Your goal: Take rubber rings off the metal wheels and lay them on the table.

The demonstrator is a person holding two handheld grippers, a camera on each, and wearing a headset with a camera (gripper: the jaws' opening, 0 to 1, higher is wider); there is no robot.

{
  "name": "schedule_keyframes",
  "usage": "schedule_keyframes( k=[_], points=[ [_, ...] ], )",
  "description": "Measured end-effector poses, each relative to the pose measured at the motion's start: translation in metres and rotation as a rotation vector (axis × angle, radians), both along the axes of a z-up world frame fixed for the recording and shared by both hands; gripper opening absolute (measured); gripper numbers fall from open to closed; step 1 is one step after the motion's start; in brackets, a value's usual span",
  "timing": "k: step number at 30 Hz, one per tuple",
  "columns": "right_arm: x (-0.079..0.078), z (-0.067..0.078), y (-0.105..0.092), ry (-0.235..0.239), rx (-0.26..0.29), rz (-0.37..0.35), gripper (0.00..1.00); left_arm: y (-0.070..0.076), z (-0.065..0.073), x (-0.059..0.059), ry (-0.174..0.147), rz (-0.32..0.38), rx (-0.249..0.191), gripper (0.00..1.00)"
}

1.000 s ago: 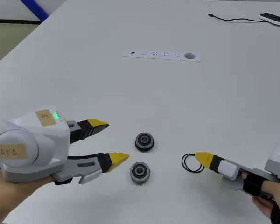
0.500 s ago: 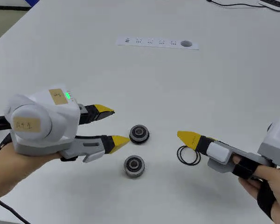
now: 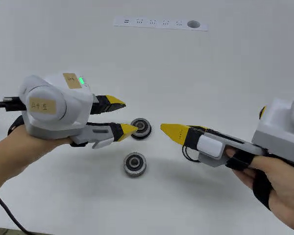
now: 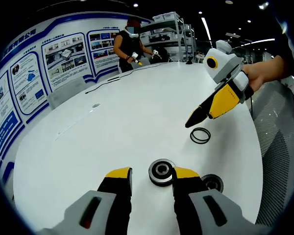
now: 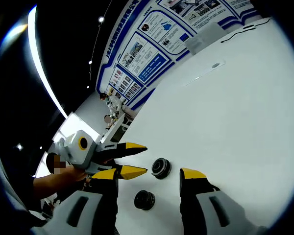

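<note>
Two small metal wheels with dark rims lie on the white table: the far wheel (image 3: 140, 128) (image 4: 161, 172) (image 5: 160, 167) and the near wheel (image 3: 134, 164) (image 4: 213, 182) (image 5: 144, 199). My left gripper (image 3: 121, 116) (image 4: 152, 173) is open, and its yellow tips flank the far wheel just short of it. Black rubber rings (image 3: 187, 153) (image 4: 200, 135) lie flat to the right, partly hidden in the head view. Above them hovers my right gripper (image 3: 174, 132) (image 5: 149, 173), open, pointing left at the wheels.
A white power strip (image 3: 159, 23) is set into the table at the far side. A black cable (image 3: 2, 210) trails off the lower left. In the left gripper view a person (image 4: 130, 44) stands far beyond the table.
My right gripper has lifted off the rubber rings and moved left toward the wheels. My left gripper has closed in on the far wheel. The rings and wheels have stayed put.
</note>
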State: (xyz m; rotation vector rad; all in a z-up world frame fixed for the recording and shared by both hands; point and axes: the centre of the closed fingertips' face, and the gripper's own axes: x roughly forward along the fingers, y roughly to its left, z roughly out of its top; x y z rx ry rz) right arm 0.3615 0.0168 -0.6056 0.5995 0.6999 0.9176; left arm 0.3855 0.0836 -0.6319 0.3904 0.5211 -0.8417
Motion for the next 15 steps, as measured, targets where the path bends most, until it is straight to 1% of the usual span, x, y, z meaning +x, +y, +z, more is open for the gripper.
schedule_keyframes(
  k=[3,8,10,13,15],
  points=[
    [0.000,0.000,0.007,0.000,0.006,0.019,0.53,-0.004,-0.004,0.002,0.007,-0.014,-0.001,0.33],
    [-0.002,-0.003,0.017,0.007,0.012,0.049,0.57,-0.012,-0.008,0.003,0.015,-0.043,-0.010,0.29],
    [-0.002,-0.004,0.020,0.007,0.009,0.055,0.58,-0.013,-0.010,0.002,0.022,-0.053,-0.007,0.27],
    [-0.001,-0.004,0.023,0.013,0.018,0.059,0.58,-0.014,-0.012,0.001,0.029,-0.059,-0.011,0.26],
    [-0.001,-0.004,0.024,0.018,0.020,0.057,0.58,-0.015,-0.012,0.001,0.039,-0.058,-0.023,0.25]
  ],
)
